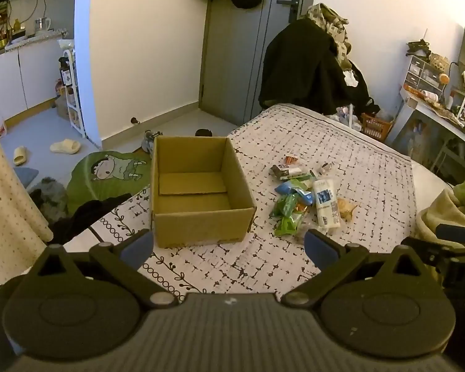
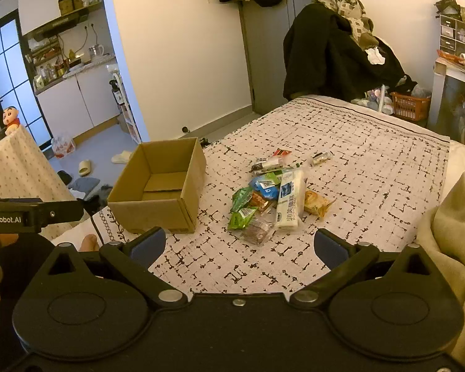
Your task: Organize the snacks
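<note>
Meanwhile, the cardboard box (image 1: 198, 189) sits empty beside the snack pile (image 1: 307, 198), each claw spread wide and holding nothing.

Bare bedspread (image 2: 372, 161) around snack pile (image 2: 269, 195); cardboard box (image 2: 158, 186) near, open-topped.

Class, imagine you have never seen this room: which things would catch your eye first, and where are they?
An open, empty cardboard box sits on the patterned bedspread, near the bed's left edge. Just right of it lies a loose heap of snack packets, the tall white packet standing out. In the foreground both the left gripper and right gripper are open and hold nothing.
</note>
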Demonstrator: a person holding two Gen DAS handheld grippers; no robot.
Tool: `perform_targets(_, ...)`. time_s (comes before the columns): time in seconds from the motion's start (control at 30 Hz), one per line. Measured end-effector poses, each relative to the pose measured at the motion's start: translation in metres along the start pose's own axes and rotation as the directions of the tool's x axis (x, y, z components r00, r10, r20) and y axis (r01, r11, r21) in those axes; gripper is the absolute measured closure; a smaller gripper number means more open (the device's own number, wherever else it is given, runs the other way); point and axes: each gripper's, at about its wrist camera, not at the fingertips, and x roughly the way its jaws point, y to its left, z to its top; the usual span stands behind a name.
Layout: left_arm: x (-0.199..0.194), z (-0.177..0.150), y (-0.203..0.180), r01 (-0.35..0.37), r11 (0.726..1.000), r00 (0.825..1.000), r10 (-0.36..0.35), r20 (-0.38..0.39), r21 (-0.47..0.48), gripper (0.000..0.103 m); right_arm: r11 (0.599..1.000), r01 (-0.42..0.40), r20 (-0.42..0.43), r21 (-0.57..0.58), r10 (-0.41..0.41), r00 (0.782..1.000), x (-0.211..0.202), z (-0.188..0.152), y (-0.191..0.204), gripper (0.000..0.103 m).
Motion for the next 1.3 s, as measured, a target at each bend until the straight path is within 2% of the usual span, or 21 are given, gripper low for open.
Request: perform_targets(1.3,0.0002,-0.0024,-0.001,0.018,1.0,1.0,-0.018,-0.013,-0.004,0.001,0.998,-0.04,0.012,0.038,0.04,0.999,-0.0007,0.0007,-0.0059,0.0)
